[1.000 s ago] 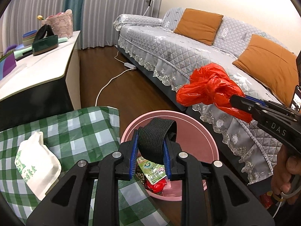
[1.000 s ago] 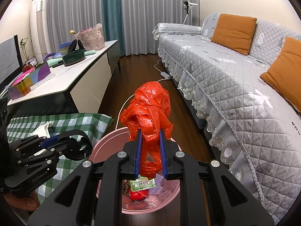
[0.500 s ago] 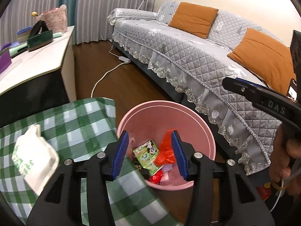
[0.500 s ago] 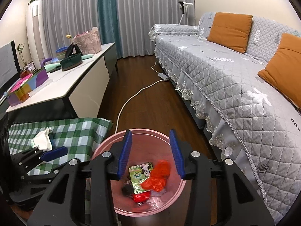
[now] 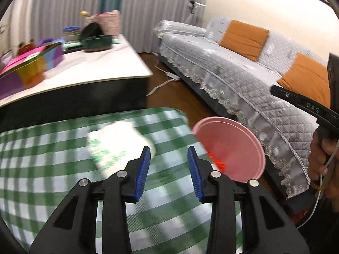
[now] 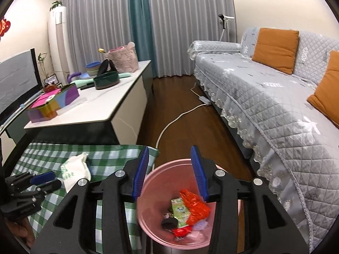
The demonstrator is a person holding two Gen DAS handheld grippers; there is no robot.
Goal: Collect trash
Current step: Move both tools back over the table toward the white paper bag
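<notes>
Down on the wooden floor, just off the near corner of the checked desk, the pink bin point(image 6: 148, 192) already holds the red plastic bag point(image 6: 196, 206), a green wrapper point(image 6: 179, 208), a dark lump and a few other scraps lying in its bottom. Above it hangs the right gripper point(image 6: 169, 170), its blue pads spread with nothing between them, so that load looks delivered. On the green-and-white cloth of the desk point(image 5: 42, 148), not far from the edge nearest the bin, lies a crumpled white packet with green print point(image 5: 118, 144); to my eye it is the one piece of rubbish left on view, though whether it counts as trash I cannot be sure. The left gripper point(image 5: 168, 167) points over that edge of the desk, close beside the packet, empty, its jaws closing a little though well parted; the view from it is blurred. I judge the job mostly done: the bin is stocked, and the packet would be the next thing to lift and drop in. Nothing lies between packet and bin but the desk's corner and the draped cloth. Farther out stand a long white cabinet point(image 6: 95, 110) with a coloured box, bowls and a pink basket, a grey quilted sofa point(image 6: 264, 105) with orange cushions, and a white cable point(image 6: 175, 118) trailing along the floor toward the bin.
</notes>
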